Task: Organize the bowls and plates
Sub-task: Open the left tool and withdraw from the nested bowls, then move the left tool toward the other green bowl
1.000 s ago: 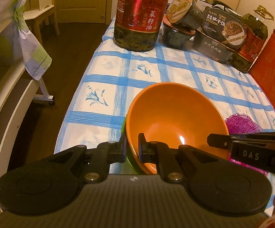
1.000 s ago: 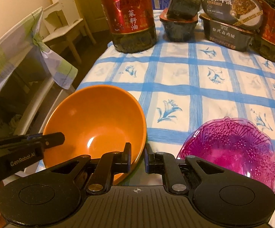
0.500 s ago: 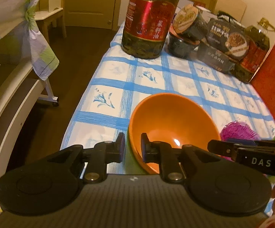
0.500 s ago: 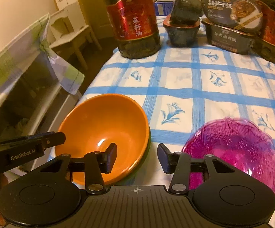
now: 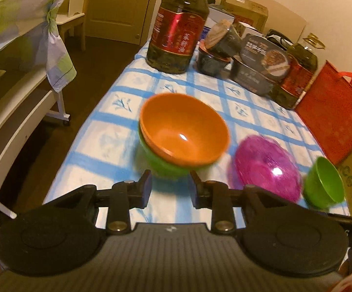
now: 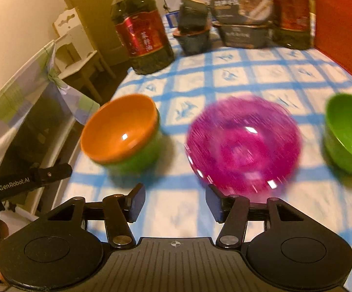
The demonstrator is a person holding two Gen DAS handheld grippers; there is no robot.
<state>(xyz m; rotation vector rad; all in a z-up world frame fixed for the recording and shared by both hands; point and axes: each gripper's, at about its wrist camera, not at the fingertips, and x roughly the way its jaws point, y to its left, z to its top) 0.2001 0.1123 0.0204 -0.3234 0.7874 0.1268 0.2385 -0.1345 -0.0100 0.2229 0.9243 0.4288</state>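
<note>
1 label reads "GenRobot.AI" on left gripper [image 6: 33, 178]; oil bottle [image 6: 143, 36] print blurred.

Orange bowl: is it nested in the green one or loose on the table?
Nested. The orange bowl sits inside a green bowl, whose wall shows beneath its rim in both views; neither gripper touches it.

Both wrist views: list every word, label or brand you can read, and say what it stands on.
"GenRobot.AI": white print on the left hand-held gripper, seen from the right wrist view.
Red label on the big oil bottle: Chinese characters, too blurred to read.
Labels on the dark food boxes: blurred, unreadable.
Second oil bottle: label unreadable.
</note>
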